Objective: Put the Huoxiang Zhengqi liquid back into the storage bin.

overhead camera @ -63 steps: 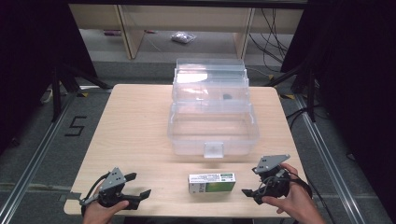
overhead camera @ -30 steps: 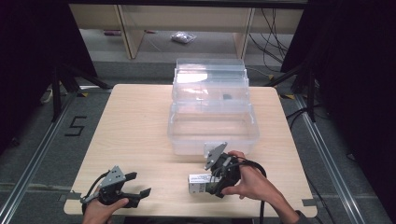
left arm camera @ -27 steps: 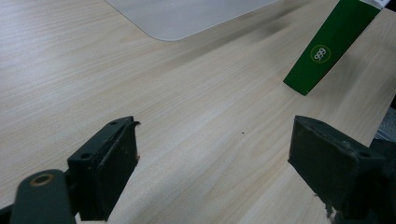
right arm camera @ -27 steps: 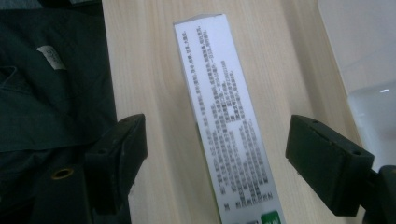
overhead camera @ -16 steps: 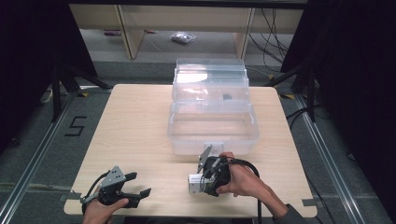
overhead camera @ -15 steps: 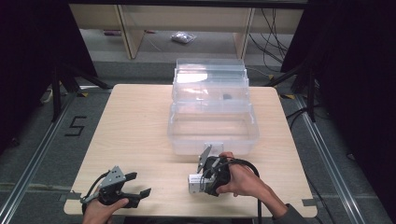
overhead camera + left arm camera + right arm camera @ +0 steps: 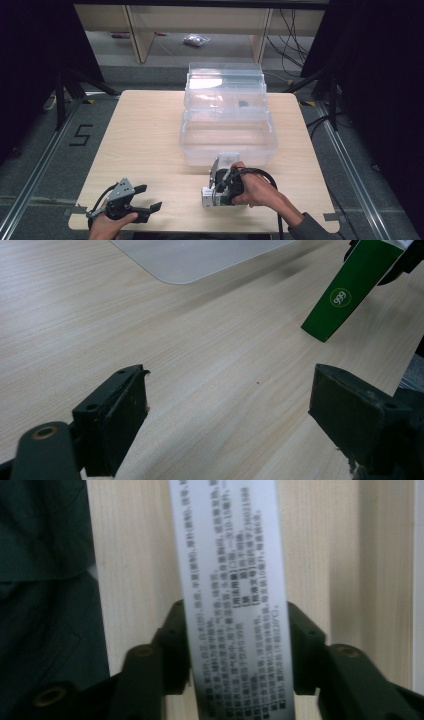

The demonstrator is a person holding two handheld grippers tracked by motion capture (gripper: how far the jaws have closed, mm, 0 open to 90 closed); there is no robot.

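A pale wooden table (image 7: pixel 150 135) carries a clear plastic bin (image 7: pixel 227 132) at its far middle. Just near of the bin, the right gripper (image 7: pixel 216 192) has just been closing and now clamps a small green-and-white box (image 7: pixel 230 580) between its pads. At the near left, the left gripper (image 7: pixel 142 200) rests with jaws spread, holding nothing.

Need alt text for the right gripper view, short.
The right tongs are closed on a small white box with fine black print, one jaw pressed to each long side. Pale wooden table lies behind it, and a dark shape fills the left edge.
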